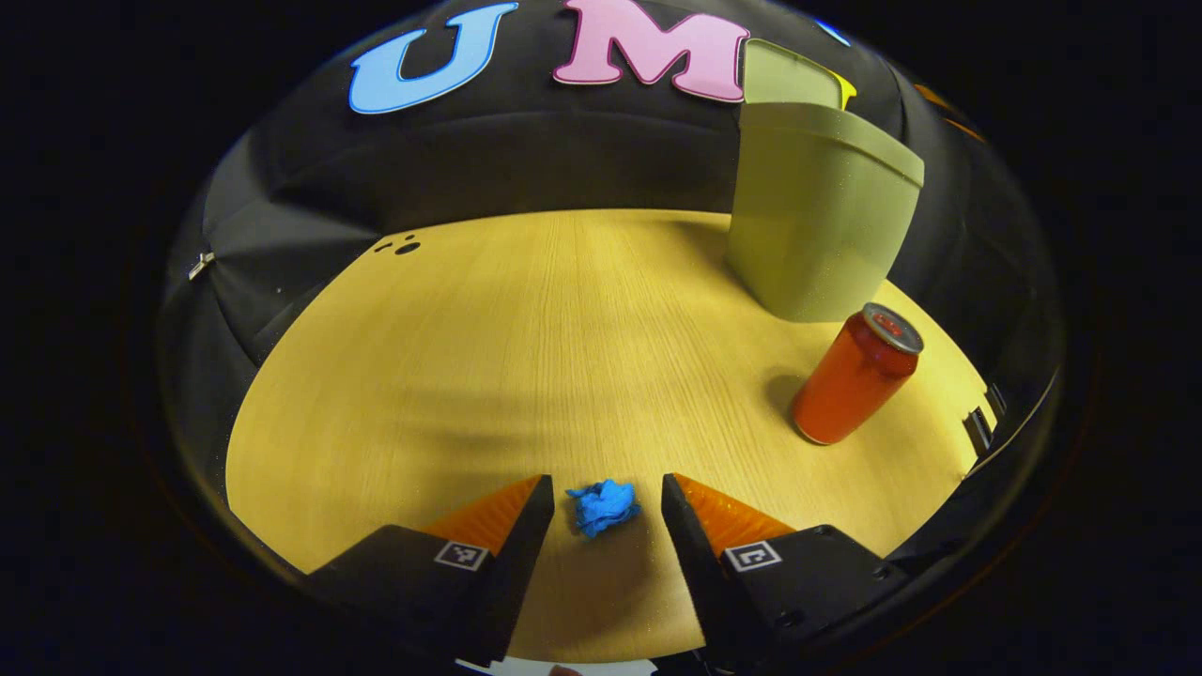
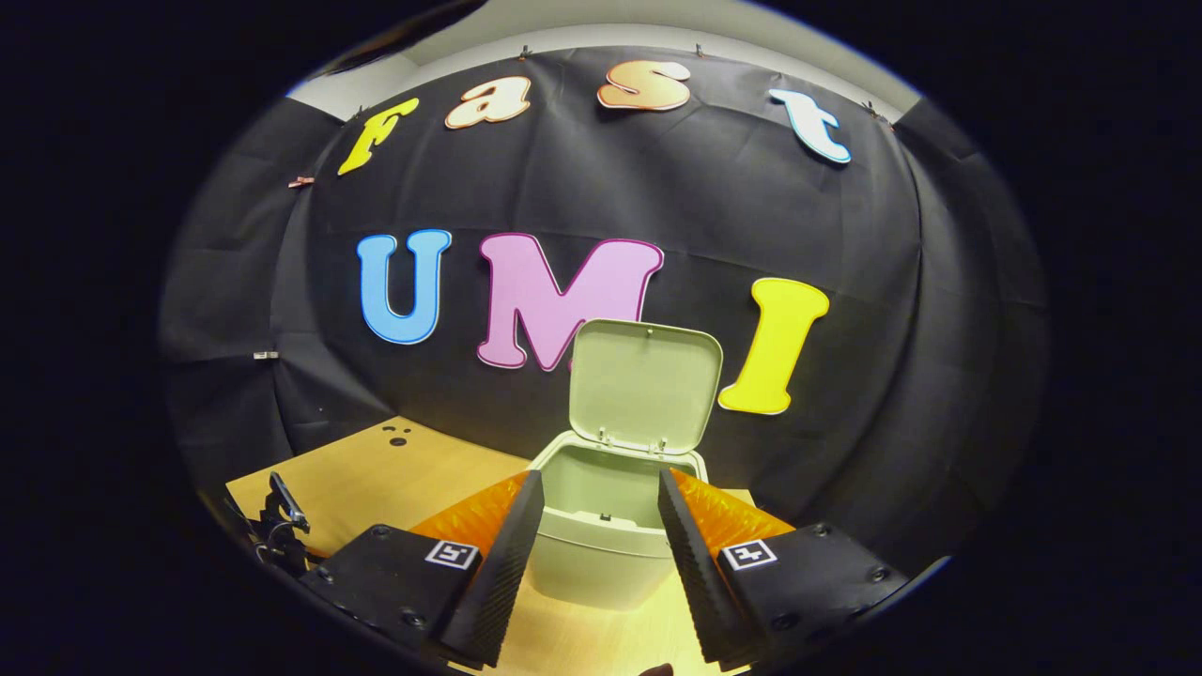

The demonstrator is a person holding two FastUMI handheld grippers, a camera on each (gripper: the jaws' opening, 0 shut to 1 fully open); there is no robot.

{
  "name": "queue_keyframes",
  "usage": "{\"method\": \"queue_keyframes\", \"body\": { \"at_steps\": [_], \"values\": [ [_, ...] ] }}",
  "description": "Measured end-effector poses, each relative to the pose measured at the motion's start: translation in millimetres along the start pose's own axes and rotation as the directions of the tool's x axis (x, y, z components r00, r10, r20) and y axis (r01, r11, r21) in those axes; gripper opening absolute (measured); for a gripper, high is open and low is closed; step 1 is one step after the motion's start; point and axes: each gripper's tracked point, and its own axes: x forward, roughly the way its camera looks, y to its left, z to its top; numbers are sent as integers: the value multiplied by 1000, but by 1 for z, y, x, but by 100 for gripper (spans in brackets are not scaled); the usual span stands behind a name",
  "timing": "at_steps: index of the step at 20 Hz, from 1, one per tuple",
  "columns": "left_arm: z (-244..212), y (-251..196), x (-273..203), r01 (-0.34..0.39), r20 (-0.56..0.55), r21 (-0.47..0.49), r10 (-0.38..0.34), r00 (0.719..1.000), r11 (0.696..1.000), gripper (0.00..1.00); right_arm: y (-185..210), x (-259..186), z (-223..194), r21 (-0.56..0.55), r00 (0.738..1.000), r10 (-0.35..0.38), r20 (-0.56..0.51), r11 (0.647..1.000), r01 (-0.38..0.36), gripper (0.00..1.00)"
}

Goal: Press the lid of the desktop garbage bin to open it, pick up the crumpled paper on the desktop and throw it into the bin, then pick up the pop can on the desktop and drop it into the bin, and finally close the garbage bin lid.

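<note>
— Pale wood-grain desktop ran under both of my tools, with black cloth walling the booth behind it. What did you want to know?

— Where did everything sit?

— My left gripper hung low over the desk with its jaws apart, and the crumpled paper, a small blue wad, lay on the wood between the fingertips, touching neither as far as I could tell. The pop can, red with a silver top, stood upright off to the right, just in front of the garbage bin. My right gripper was also spread wide and held nothing; it faced the bin with the lid standing open, hinged up at the back.

— What could have gone wrong from there?

— I judged the wad the risk. It was light and small, so closing off-centre might have flicked it away or pinched only a corner, and it could have dropped on the way to the bin. A careless swing of the arm might also have clipped the can and tipped it, or knocked the lid down.

— Any writing you could read?

— None. The can's top carried a red mark too small to make out, and each gripper bore square black-and-white tags, patterns rather than words.
</note>
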Motion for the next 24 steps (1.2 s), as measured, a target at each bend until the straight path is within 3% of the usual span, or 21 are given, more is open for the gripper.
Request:
{"method": "queue_keyframes", "body": {
  "at_steps": [3,7,13,17,24],
  "values": [
    [-6,2,10,-10,-37,-4,10,999,1000,64,-5,0,-5,-11,1000,5,-12,1000,-5,78],
    [-8,1,14,6,-63,-1,-6,998,1000,39,-6,2,-12,-16,1000,11,-30,1000,-11,78],
    [8,6,9,-6,-49,8,7,999,1000,37,2,6,-13,-22,999,35,-26,999,-35,78],
    [54,9,-12,-2,40,3,2,999,1000,33,8,3,-15,-15,999,47,-23,999,-47,78],
    [157,2,-50,2,231,12,-4,973,1000,36,23,-9,-24,16,996,81,-32,997,-80,78]
  ]
}}
